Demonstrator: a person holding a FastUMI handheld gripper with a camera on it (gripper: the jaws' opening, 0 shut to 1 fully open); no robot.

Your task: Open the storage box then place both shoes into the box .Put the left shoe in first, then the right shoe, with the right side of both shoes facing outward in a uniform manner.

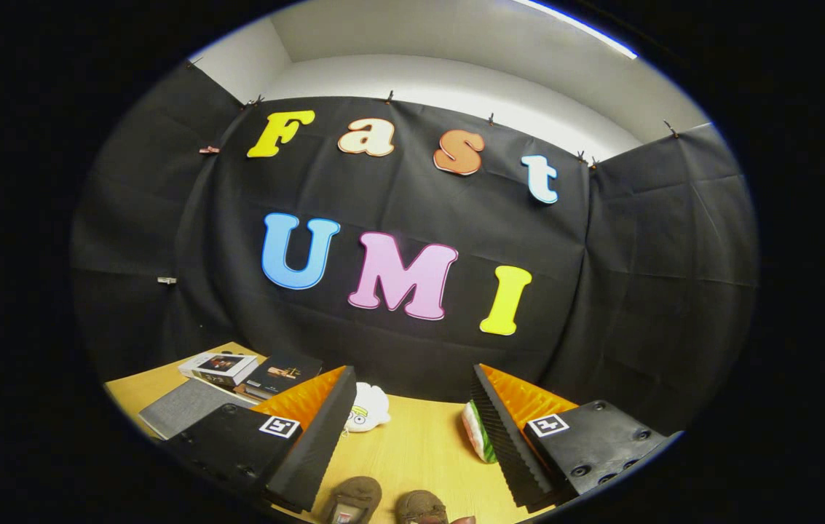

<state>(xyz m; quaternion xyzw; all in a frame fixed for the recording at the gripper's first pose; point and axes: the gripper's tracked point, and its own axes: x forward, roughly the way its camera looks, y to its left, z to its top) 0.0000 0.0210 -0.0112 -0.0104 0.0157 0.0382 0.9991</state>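
The gripper (412, 437) hangs above a wooden table (412, 451), its two fingers spread wide apart and holding nothing. Down between the fingers, close in under them, sit the two brown shoes: the left-hand brown shoe (352, 501) and the right-hand brown shoe (421, 506), side by side and only partly visible, so which is the left shoe and which the right I cannot tell. The storage box cannot be made out from here.

Just ahead of the left finger lies a small white plush toy (367, 407). Tucked against the inner face of the right finger is a watermelon-slice toy (479, 433). Beyond the left finger, toward the cloth wall, are a grey flat case (186, 407), a white boxed item (217, 367) and a dark book (282, 372).

As I judge it, the task is at its start: nothing is gripped, and the lid has to be opened first. To do that well, the tongs likely need to tilt down and turn until the box comes into sight, keeping the fingers apart and passing clear of both toys. It seems wise to leave the shoes untouched until the box stands open, and to settle which shoe is the left one before closing on either.
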